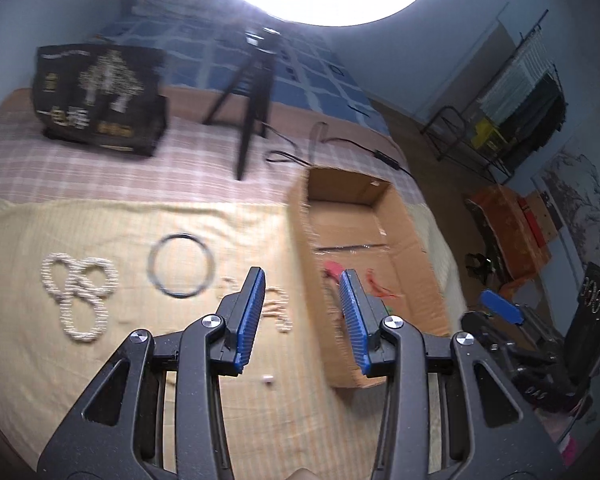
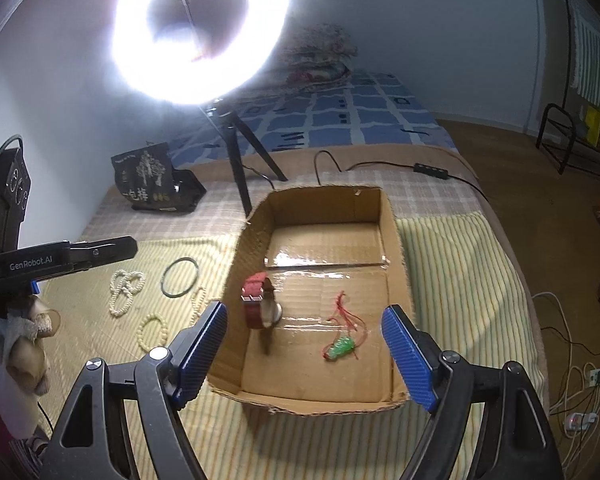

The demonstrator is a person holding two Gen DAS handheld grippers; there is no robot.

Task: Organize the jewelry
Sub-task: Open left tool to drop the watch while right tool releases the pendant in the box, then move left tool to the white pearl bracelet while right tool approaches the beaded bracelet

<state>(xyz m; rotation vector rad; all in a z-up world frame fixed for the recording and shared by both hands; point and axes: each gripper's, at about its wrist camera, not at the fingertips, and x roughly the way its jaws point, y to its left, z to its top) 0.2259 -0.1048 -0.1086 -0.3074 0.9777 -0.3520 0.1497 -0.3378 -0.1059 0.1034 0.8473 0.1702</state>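
Cardboard box (image 1: 364, 240) fills the 1 to 3 o'clock sector of the left wrist view, open top, long axis running 12 to 6. Left gripper (image 1: 304, 312) is spread wide, nothing between the blue pads (image 1: 252, 316). It hangs over the yellow striped mat (image 1: 100, 380), straddling the box's near-left wall. Loose pieces lie at 9 to 11 o'clock of the tips: 1 dark bangle (image 1: 181, 265), flat, no long axis; 1 white bead necklace (image 1: 80, 296) coiled in 3 loops, farther out at 9. A pale bead strand (image 1: 276, 312) sits just beyond the left pad; motion blur makes its lie hard to read, probably stretched 10 to 4.

Right wrist view: right gripper (image 2: 304, 344) also wide and empty, centred on the box (image 2: 392, 240) near edge. Inside, 1 red-strap watch (image 2: 260, 304) stands on edge at 11 o'clock, strap loop upright, dial facing right. 1 green charm on red cord (image 2: 342, 346) lies at 12 to 1, cord trailing toward 12. Bangle (image 2: 180, 278), necklace (image 2: 125, 292) and 1 small bead bracelet (image 2: 153, 334) lie on the mat at 9 to 10.

Judgement: the left gripper (image 2: 80, 254) is nearer every unsorted piece; the pale strand is its closest target.
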